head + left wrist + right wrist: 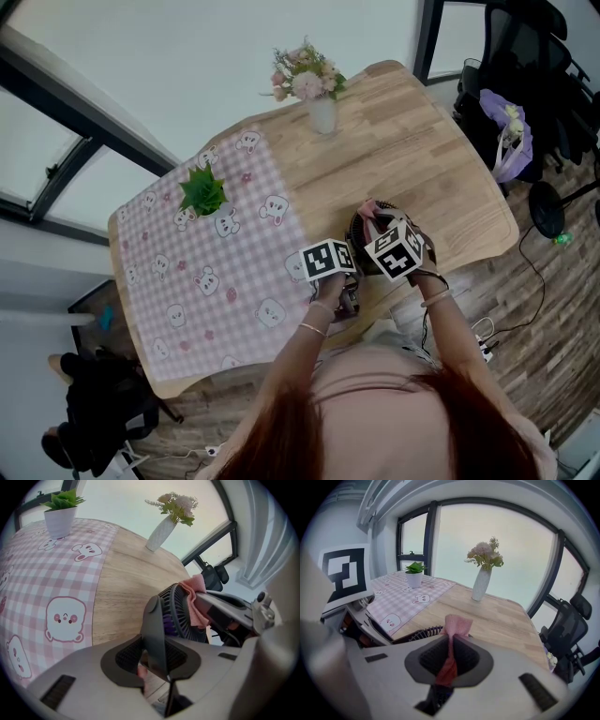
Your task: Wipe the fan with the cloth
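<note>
Our left gripper [157, 656] sits closest to the lens in its own view. Its jaws are pressed together on a flat dark part of the fan [180, 616], which stands upright between them. Behind that part we see the fan's round black grille, turned toward the right gripper [208, 604]. In the right gripper view, that gripper's jaws are pinched on the pink cloth [457, 625]. One end of the cloth is bunched above the jaws and the rest hangs down between them. From the left gripper view, we see the cloth lying against the front of the grille, touching it.

From the head view, the fan [364, 234] is at the near edge of the wooden table [412, 150], between the two grippers and just right of the checked mat [216, 272]. The cloth [367, 208] shows as a small pink patch at the top of the fan. We cannot tell whether the fan rests on the table or is lifted off it. The left gripper [339, 277] and right gripper [401, 255] are close together, their marker cubes nearly touching.

Farther out, a small potted plant [204, 192] stands on the far part of the mat. A white vase of flowers [319, 94] stands on bare wood near the far edge. Beyond the table's right end we see a black office chair [525, 56].
</note>
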Available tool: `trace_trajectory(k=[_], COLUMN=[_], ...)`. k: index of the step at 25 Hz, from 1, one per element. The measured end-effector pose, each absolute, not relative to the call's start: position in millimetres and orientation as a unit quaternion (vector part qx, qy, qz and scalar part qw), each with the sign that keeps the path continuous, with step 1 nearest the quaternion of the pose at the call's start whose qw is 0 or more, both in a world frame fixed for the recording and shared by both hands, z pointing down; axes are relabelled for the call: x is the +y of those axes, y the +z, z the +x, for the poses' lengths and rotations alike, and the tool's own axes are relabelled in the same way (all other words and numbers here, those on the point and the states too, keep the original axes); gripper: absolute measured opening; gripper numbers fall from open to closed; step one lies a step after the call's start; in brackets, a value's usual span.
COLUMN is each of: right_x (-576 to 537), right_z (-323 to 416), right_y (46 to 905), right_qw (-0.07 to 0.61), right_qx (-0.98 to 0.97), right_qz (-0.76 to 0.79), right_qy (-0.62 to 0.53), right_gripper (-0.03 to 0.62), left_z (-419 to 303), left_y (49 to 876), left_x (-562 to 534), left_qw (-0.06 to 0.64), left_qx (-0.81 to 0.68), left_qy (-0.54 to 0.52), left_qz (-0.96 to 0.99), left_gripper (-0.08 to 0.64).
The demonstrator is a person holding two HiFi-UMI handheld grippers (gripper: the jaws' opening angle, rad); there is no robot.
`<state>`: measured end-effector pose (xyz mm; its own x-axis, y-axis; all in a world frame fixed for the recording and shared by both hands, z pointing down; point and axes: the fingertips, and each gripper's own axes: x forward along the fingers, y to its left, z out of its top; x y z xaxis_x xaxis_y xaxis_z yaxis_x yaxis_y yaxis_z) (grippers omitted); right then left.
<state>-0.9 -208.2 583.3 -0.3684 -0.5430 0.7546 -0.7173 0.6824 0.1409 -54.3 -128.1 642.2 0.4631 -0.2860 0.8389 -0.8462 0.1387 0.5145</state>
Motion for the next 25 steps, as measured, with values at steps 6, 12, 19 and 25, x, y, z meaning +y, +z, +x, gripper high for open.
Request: trace_trajectory(k=[6,12,19,25], right_x=[-209.4,-211.2,-209.3,-206.3], right_z=[8.0,11.2,16.7,24.2], right_y=[582.8,582.8,581.8,580.9], right_qw=[0.404,0.403,0.402,0.4], right_qx=[-0.814,-0.81,-0.806,-0.801], right_qz=[0.404,0.415,0.426,0.437], right_qy=[0.101,0.096,0.092,0.089], right_gripper=[0.023,0.023,0.023,0.023], left_z=[-53.6,-54.9,-55.4,-55.1], left_y=[642.4,642.9,642.5,642.1], left_x=[-126.8,-128.4,-127.4,-126.9], left_qw=[0.596,0.596,0.595,0.595], left_qx=[-0.465,-0.466,-0.468,-0.471], left_qy=[0.234,0.234,0.234,0.233], left_qz=[0.611,0.61,0.61,0.608], left_gripper=[0.104,0.105,0.104,0.105])
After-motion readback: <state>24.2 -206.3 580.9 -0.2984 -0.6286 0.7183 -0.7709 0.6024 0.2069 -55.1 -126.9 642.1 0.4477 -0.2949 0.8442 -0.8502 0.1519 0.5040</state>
